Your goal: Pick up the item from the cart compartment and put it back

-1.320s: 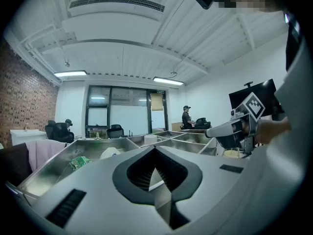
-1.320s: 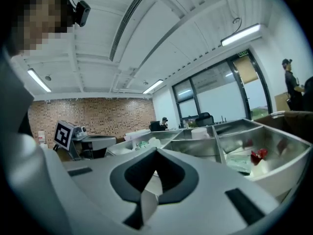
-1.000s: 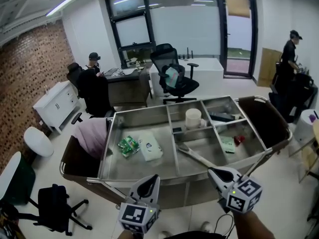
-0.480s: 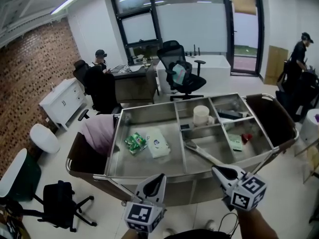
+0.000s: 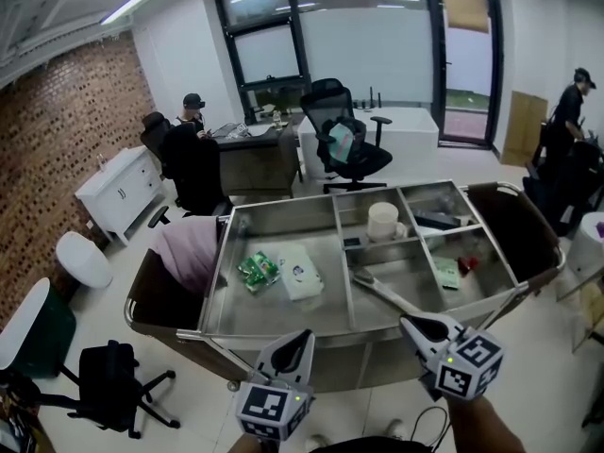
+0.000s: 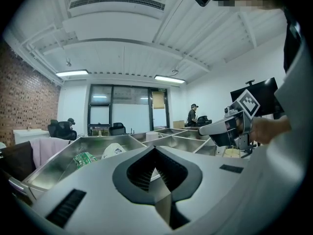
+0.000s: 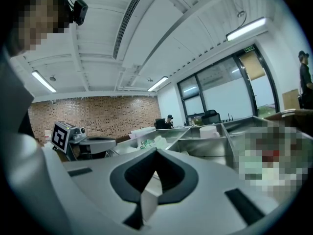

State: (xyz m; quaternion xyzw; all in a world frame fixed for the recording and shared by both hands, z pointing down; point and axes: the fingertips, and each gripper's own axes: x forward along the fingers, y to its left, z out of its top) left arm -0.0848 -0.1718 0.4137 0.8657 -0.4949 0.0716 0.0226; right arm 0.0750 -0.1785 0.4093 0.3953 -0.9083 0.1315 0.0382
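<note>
A steel cart (image 5: 283, 330) with several compartments stands in front of me. Its big left compartment holds a green packet (image 5: 256, 269) and a white pouch (image 5: 301, 278). The middle compartments hold a white roll (image 5: 382, 221) and a long metal tool (image 5: 377, 291). A green packet (image 5: 446, 272) and a small red thing (image 5: 467, 263) lie in a right compartment. My left gripper (image 5: 300, 336) (image 6: 155, 148) hovers shut and empty before the cart's near rim. My right gripper (image 5: 408, 324) (image 7: 156, 151) is also shut and empty, near the tool's handle end.
A pink cloth (image 5: 189, 253) hangs over the cart's left end bag, and a dark bag (image 5: 514, 225) hangs at its right end. A black chair (image 5: 118, 385) and a white stool (image 5: 83, 260) stand at the left. Desks, office chairs and people are behind the cart.
The head view has shifted a little, so the cart sits slightly further right in the picture. Both grippers stay shut at the same place before the near rim.
</note>
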